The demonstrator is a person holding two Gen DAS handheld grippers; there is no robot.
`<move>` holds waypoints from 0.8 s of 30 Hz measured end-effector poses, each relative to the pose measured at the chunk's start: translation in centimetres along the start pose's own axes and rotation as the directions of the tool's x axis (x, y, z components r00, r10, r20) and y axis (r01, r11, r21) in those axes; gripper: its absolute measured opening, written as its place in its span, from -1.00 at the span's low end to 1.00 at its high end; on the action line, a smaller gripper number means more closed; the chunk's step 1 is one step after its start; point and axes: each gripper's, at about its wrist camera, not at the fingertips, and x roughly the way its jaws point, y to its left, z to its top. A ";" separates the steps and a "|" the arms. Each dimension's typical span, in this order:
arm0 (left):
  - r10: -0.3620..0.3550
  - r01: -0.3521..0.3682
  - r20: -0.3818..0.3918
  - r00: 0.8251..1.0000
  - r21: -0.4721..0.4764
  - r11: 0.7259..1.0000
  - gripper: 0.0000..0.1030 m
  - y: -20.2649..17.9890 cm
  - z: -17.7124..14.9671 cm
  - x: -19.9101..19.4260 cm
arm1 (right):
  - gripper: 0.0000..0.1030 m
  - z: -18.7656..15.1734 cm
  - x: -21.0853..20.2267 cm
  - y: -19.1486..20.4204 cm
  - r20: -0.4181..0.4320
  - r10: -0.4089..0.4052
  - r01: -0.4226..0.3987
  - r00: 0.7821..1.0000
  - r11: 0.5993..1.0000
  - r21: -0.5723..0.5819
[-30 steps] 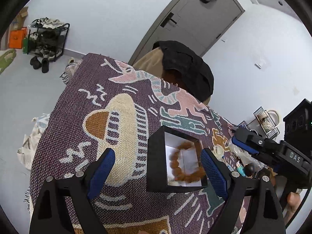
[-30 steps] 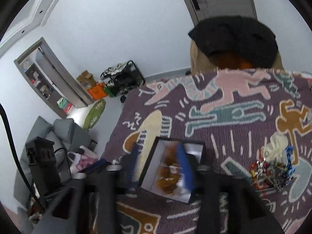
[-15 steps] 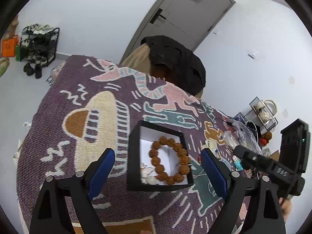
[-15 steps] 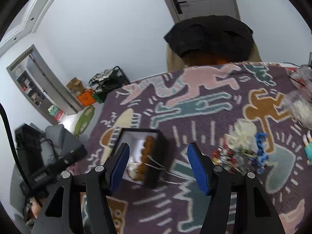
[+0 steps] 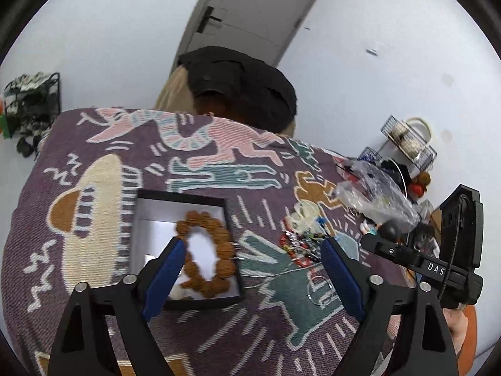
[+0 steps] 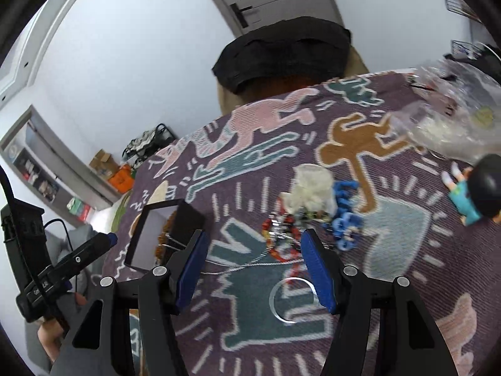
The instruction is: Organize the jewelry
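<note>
A black box [image 5: 141, 219] with a white lining holds a brown bead bracelet [image 5: 219, 238]; the box also shows in the right wrist view [image 6: 188, 216]. A thin silver chain [image 6: 250, 264] trails from the box across the cloth. A silver bangle [image 6: 292, 300] lies flat beside a heap of red, white and blue jewelry [image 6: 310, 216]. My left gripper [image 5: 250, 266] is open and empty above the box's right edge. My right gripper [image 6: 255, 260] is open and empty above the chain and bangle.
A patterned purple cloth [image 5: 203, 163] covers the table. A clear plastic bag [image 5: 372, 194] and a small doll figure [image 6: 472, 191] lie at the right. A chair with a black garment [image 5: 241, 84] stands behind the table.
My right gripper has pulled away from the box to the right, over the chain and bangle. My left gripper has shifted right, so the box sits under its left finger.
</note>
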 end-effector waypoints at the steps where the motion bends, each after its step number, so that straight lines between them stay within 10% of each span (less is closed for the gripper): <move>1: -0.005 0.005 -0.010 1.000 0.012 1.000 0.57 -0.6 0.0 0.4 | 0.21 -0.2 -0.3 -0.7 0.009 -0.003 0.003 1.000 1.000 0.017; 24: 0.059 -0.017 -0.259 0.964 0.160 0.987 -0.30 -9.5 -0.8 14.5 | -0.02 -3.5 -3.8 -9.1 0.097 -0.033 0.018 0.995 0.989 0.147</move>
